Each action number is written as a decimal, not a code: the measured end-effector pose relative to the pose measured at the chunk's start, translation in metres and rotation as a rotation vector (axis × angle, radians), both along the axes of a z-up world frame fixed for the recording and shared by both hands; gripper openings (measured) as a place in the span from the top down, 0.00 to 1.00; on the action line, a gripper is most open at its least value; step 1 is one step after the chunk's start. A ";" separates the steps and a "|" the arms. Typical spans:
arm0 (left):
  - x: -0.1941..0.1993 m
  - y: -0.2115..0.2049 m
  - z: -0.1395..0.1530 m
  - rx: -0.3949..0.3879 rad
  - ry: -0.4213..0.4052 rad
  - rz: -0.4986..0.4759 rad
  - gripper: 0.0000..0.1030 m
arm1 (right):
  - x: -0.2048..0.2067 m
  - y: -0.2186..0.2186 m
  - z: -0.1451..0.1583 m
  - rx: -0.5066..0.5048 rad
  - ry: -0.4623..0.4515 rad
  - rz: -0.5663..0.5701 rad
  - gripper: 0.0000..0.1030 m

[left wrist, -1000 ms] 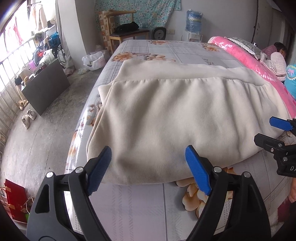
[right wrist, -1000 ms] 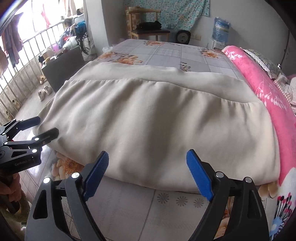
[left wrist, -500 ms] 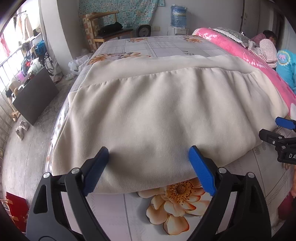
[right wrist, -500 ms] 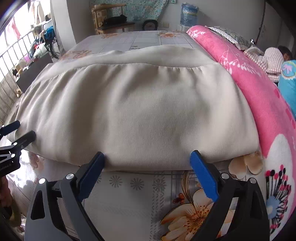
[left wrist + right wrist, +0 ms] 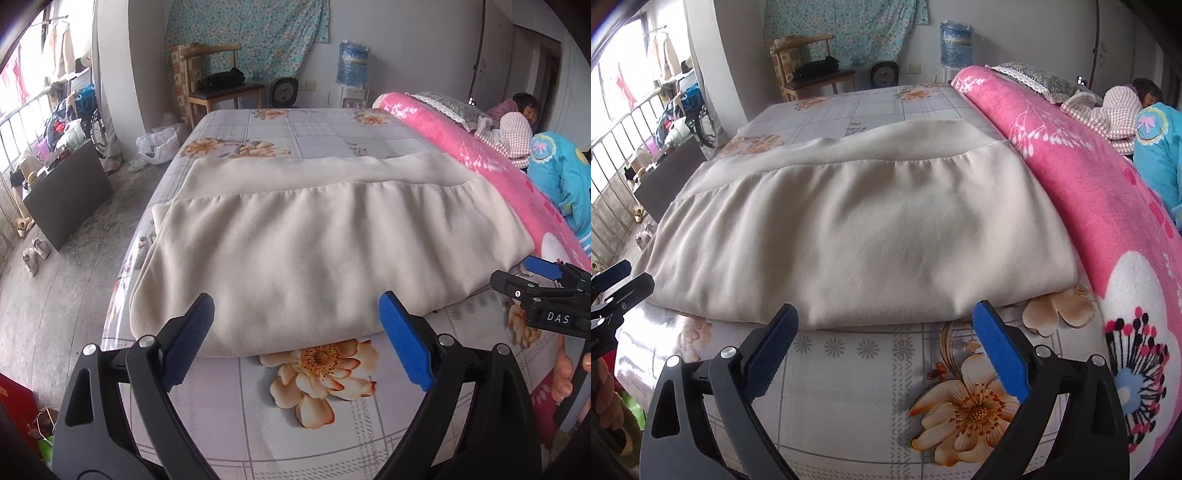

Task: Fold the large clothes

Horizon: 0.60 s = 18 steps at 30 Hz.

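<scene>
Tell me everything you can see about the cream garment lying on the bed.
The cream garment is a large, soft, fleece-like piece, folded into a broad rectangle of several layers. A gathered seam crosses it near the far side, with a smoother band beyond. It lies flat on the flowered bed sheet, its right edge against the pink blanket. Neither gripper touches it.

The folded garment is plain cream, lying on a bed sheet of pale grey-lilac checks scattered with big orange-and-cream flowers. Along its side runs a hot-pink blanket with white sprigs and a white bloom dotted red and black. Both grippers are black with bright blue pads, and a teal floral cloth covers the grey wall.
</scene>
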<state>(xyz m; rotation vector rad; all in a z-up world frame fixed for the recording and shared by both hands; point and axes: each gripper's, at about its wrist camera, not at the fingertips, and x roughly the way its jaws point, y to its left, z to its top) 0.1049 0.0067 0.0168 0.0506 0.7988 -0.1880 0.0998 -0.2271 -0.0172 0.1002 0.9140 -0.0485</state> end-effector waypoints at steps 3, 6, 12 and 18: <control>-0.019 -0.003 0.018 -0.012 -0.055 0.002 0.12 | -0.016 0.003 0.014 -0.019 -0.049 0.000 0.10; -0.035 -0.006 0.035 -0.014 -0.104 0.005 0.10 | -0.033 0.008 0.029 -0.052 -0.099 -0.001 0.06; -0.060 -0.007 0.060 -0.051 -0.169 0.023 0.08 | -0.063 0.017 0.055 -0.136 -0.177 -0.026 0.06; -0.071 -0.014 0.067 -0.004 -0.179 0.073 0.08 | -0.094 0.017 0.078 -0.161 -0.283 -0.057 0.06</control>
